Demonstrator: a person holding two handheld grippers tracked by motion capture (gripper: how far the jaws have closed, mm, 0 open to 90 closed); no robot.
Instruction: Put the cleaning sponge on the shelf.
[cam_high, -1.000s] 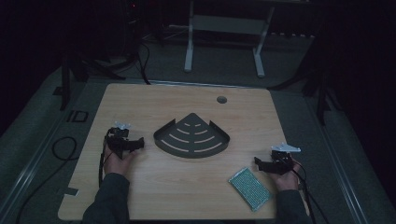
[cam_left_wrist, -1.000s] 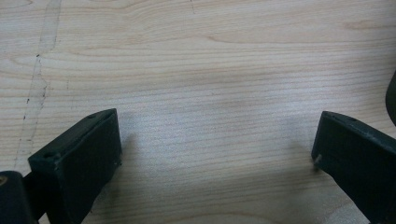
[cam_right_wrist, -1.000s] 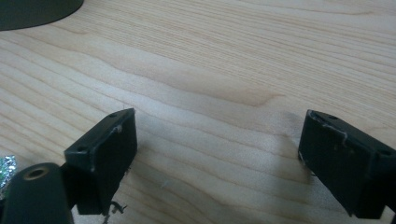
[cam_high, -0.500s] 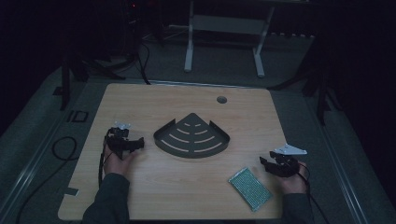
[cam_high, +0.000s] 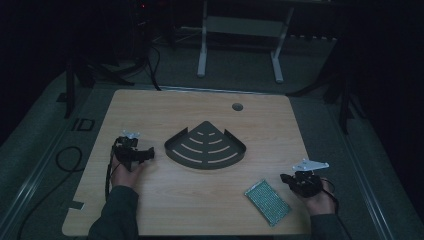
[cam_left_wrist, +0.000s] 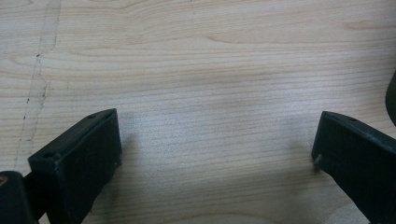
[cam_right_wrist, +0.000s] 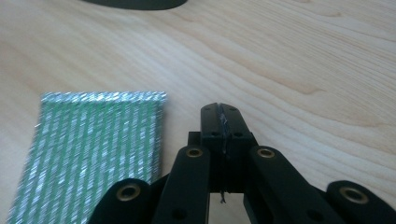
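Note:
A dark fan-shaped slotted rack (cam_high: 206, 147) lies at the table's middle. A green and silver mesh pad (cam_high: 267, 202) lies flat near the front right edge; in the right gripper view this pad (cam_right_wrist: 93, 149) is just left of the jaws. My right gripper (cam_high: 284, 177) hovers to the right of the pad. Its jaws have just been closing and now the right gripper (cam_right_wrist: 220, 112) is shut, with nothing but a thin thread at the seam. My left gripper (cam_high: 149, 154) rests left of the rack, and the left gripper (cam_left_wrist: 215, 149) stands open over bare wood.
The wooden table (cam_high: 150, 110) has a round cable hole (cam_high: 237, 106) at the back. The rack's edge (cam_right_wrist: 135, 3) shows at the top of the right gripper view. A white frame (cam_high: 202, 60) stands beyond the table. A cable (cam_high: 65, 160) lies on the floor at the left.
My right hand has drifted to the right and toward the near edge, away from the pad's far end. The left hand has stayed put.

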